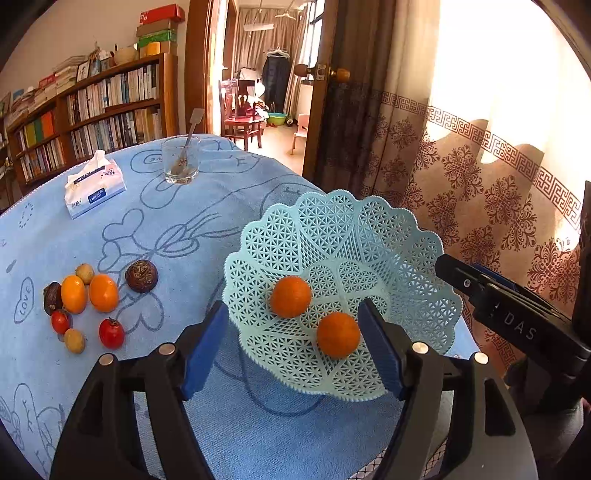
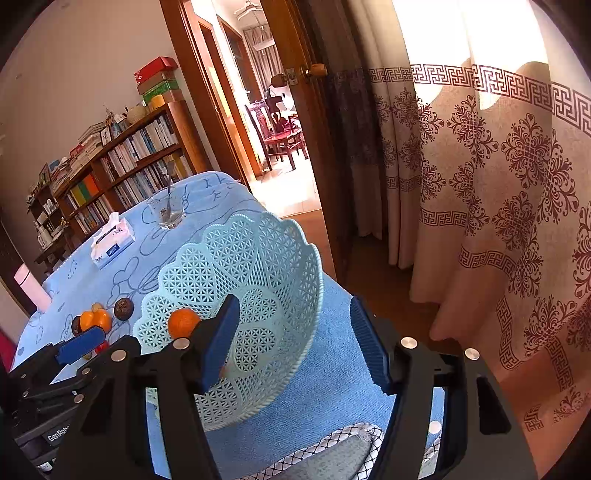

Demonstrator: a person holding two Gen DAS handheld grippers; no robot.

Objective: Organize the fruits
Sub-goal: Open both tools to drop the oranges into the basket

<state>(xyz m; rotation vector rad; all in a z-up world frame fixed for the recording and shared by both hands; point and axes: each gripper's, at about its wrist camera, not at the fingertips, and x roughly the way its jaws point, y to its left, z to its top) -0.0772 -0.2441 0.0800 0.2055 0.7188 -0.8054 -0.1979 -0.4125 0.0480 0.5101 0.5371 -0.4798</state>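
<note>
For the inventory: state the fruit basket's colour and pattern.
Pale mint-blue openwork lattice basket with a scalloped rim, clearest in the left wrist view.

Sun is glowing through the patterned curtain (image 1: pixel 480 177) hanging off to the right. Straight ahead an open wooden door (image 2: pixel 295 147) is showing a second room with a red chair (image 1: pixel 240 114). To the left a bookcase (image 1: pixel 92 114) is standing against the pale wall (image 2: pixel 92 74), boxes (image 1: pixel 159 31) piled on top.
</note>
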